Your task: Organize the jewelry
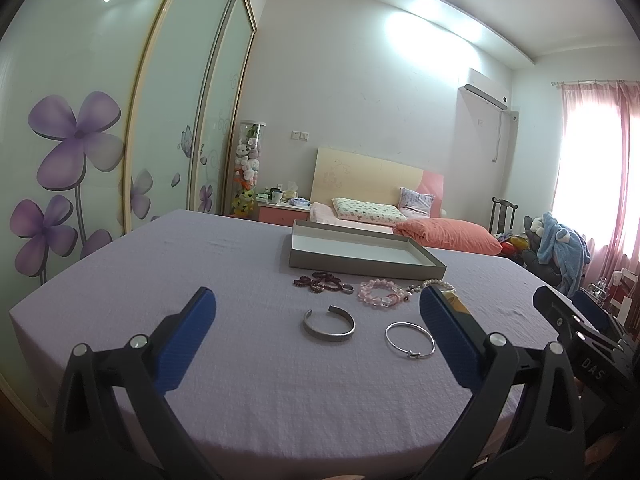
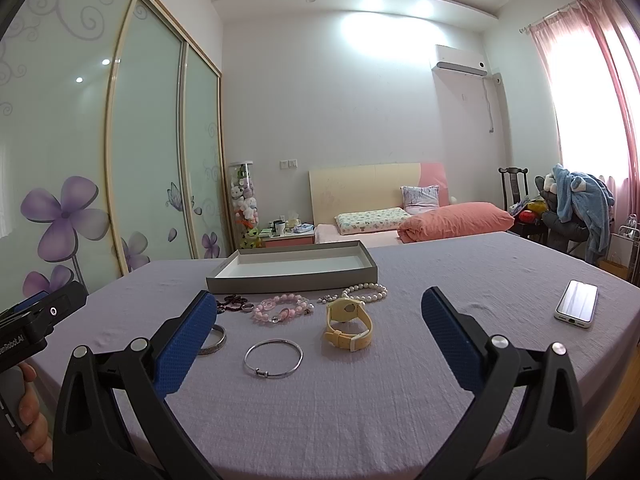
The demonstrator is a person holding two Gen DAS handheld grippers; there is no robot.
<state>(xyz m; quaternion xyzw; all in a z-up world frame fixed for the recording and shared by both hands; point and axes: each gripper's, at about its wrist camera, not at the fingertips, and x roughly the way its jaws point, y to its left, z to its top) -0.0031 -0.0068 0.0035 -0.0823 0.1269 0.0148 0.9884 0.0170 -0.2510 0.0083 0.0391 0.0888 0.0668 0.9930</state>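
Note:
A grey shallow tray (image 1: 360,266) (image 2: 288,280) with a white inside lies on the lilac tablecloth. In front of it lie a dark red bead bracelet (image 1: 320,282) (image 2: 232,304), a pink bead bracelet (image 1: 378,294) (image 2: 280,308), a pearl bracelet (image 1: 438,283) (image 2: 366,293), a wide silver cuff (image 1: 329,325) (image 2: 214,342), a thin silver bangle (image 1: 409,339) (image 2: 273,358) and a yellow watch (image 2: 348,326). My left gripper (image 1: 318,312) is open and empty, short of the cuff. My right gripper (image 2: 316,312) is open and empty, short of the bangle and watch.
A white phone (image 2: 577,304) lies at the table's right. The other gripper shows at the right edge of the left wrist view (image 1: 576,332). Behind the table stand a bed with pillows (image 2: 452,220), a wardrobe (image 1: 100,120) and a chair with clothes (image 2: 576,208).

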